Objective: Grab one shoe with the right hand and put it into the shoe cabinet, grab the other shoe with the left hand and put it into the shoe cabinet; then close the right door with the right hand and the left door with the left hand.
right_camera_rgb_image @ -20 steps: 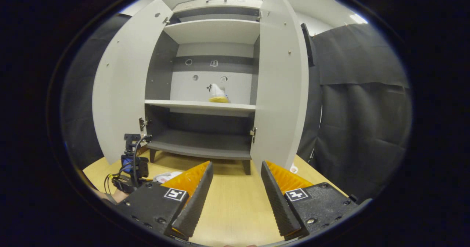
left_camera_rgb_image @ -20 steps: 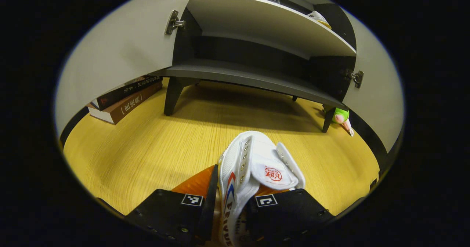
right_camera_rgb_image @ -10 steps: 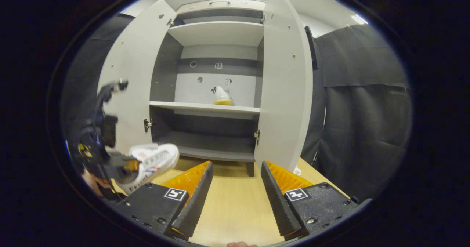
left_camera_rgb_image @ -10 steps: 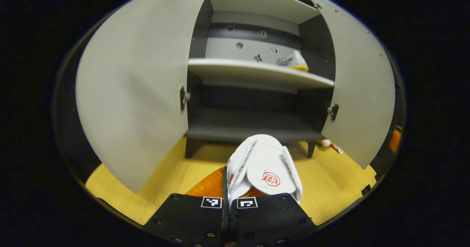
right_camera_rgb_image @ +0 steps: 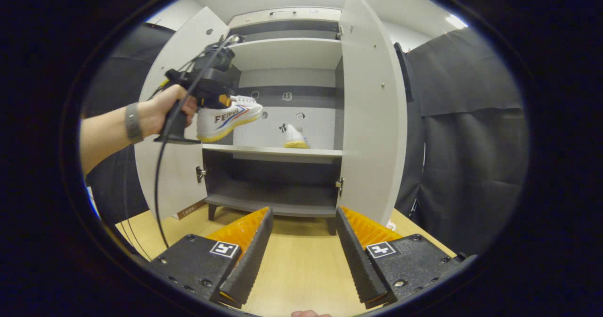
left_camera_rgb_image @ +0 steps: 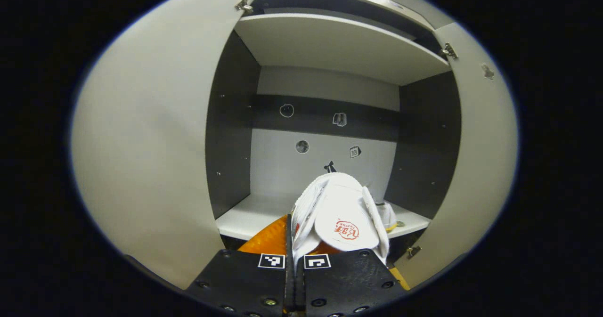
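Carrying the second white sneaker (left_camera_rgb_image: 340, 213) clamped in its jaws, the left gripper (left_camera_rgb_image: 294, 265) hovers before the shoe cabinet's middle shelf (right_camera_rgb_image: 273, 151). The first sneaker (right_camera_rgb_image: 294, 138) already rests there, at the held shoe's four o'clock in the right gripper view. The right gripper (right_camera_rgb_image: 301, 241) hangs released above the desk (right_camera_rgb_image: 297, 270). Left: placing, then shutting two open doors: left door (left_camera_rgb_image: 141, 142), right door (right_camera_rgb_image: 372, 114). Count: two sneakers, two doors.

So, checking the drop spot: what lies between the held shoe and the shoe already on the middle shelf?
Nothing: in the right gripper view, the held shoe hangs left of the shelved shoe, with bare shelf between.
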Demonstrator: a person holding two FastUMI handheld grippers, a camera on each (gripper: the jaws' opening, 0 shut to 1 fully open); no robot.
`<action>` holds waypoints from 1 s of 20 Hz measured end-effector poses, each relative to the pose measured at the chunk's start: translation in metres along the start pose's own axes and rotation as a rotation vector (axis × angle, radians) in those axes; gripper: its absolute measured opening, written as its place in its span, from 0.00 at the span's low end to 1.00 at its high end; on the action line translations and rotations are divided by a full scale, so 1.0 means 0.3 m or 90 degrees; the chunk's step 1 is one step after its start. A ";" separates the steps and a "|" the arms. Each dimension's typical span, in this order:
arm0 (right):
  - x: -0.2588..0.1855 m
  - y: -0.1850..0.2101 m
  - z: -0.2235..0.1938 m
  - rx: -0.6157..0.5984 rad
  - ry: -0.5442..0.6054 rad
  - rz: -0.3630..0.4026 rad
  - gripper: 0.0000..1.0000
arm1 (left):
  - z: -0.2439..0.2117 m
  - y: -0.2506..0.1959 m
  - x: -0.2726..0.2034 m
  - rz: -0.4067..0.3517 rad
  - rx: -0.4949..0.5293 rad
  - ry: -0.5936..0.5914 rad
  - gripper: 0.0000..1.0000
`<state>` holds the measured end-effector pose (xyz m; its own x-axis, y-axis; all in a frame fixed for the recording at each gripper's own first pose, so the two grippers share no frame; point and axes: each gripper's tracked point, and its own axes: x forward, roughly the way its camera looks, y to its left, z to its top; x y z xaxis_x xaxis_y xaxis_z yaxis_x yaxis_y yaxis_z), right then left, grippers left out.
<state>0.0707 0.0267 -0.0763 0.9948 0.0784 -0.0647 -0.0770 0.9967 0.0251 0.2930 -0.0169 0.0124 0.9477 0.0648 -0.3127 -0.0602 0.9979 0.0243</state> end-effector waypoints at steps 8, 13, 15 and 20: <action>-0.026 -0.119 -0.009 0.009 0.006 -0.064 0.84 | -0.065 -0.007 0.208 0.050 0.009 0.151 0.00; -0.037 -0.180 -0.024 0.017 0.014 -0.102 0.84 | -0.151 -0.009 0.240 0.067 -0.021 0.267 0.00; -0.041 -0.194 -0.033 0.017 0.016 -0.111 0.84 | -0.162 -0.018 0.237 0.061 -0.051 0.289 0.00; -0.046 -0.204 -0.065 0.016 0.031 -0.114 0.84 | -0.160 -0.049 0.244 0.026 -0.067 0.286 0.15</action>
<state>0.0603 -0.0349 -0.0966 0.9879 -0.0991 -0.1193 0.1039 0.9940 0.0343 0.3483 -0.0267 -0.0563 0.7157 0.0765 -0.6942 -0.1480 0.9880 -0.0437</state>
